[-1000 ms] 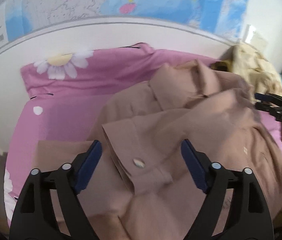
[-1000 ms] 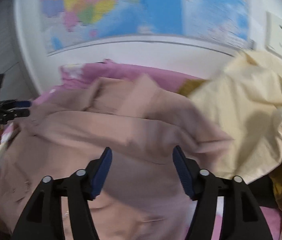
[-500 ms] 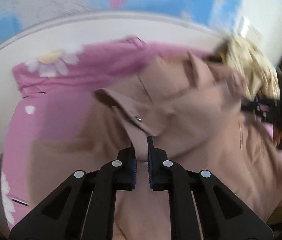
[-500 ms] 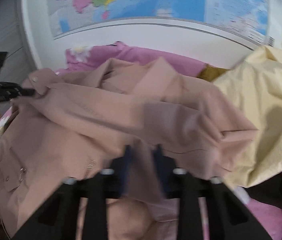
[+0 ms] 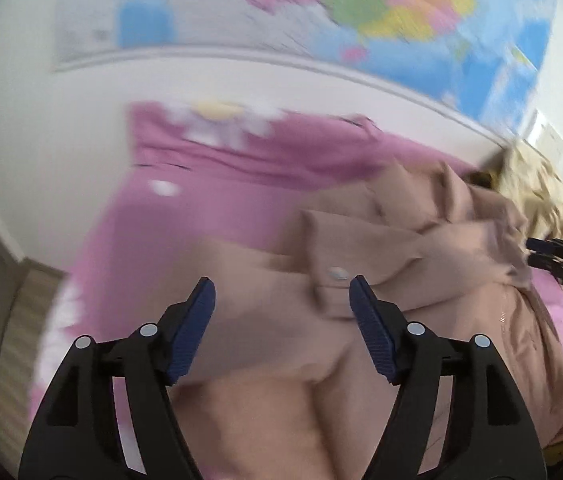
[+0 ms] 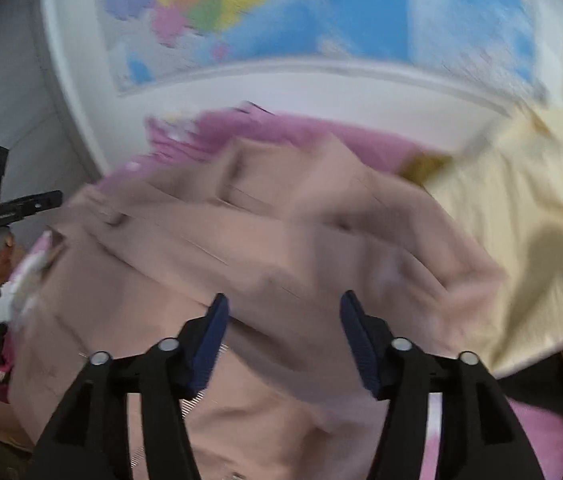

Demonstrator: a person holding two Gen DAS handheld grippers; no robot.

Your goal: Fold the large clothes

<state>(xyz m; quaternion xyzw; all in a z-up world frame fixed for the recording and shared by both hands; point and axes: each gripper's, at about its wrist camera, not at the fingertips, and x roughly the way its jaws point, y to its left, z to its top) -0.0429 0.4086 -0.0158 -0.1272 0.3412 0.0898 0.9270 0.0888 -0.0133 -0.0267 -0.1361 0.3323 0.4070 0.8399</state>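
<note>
A tan long-sleeved shirt point(image 5: 421, 264) lies crumpled on the pink bed sheet point(image 5: 209, 216). One cuff with a pale button point(image 5: 337, 273) is folded across the body. My left gripper point(image 5: 281, 292) is open just above the shirt, left of that cuff, holding nothing. In the right wrist view the same tan shirt point(image 6: 281, 248) fills the middle, and my right gripper point(image 6: 281, 308) is open above its folded sleeve. The right gripper also shows at the far right of the left wrist view point(image 5: 553, 256). Both views are blurred.
A cream-yellow garment point(image 6: 521, 232) is heaped to the right of the tan shirt. A coloured wall map point(image 6: 281, 12) hangs on the white wall behind the bed. The bed's left edge and the floor point(image 5: 13, 328) show at the left.
Both grippers were shut on folds of the tan shirt half a second ago and have opened and let go. The cuff now lies across the shirt body. The left view has swung left.
</note>
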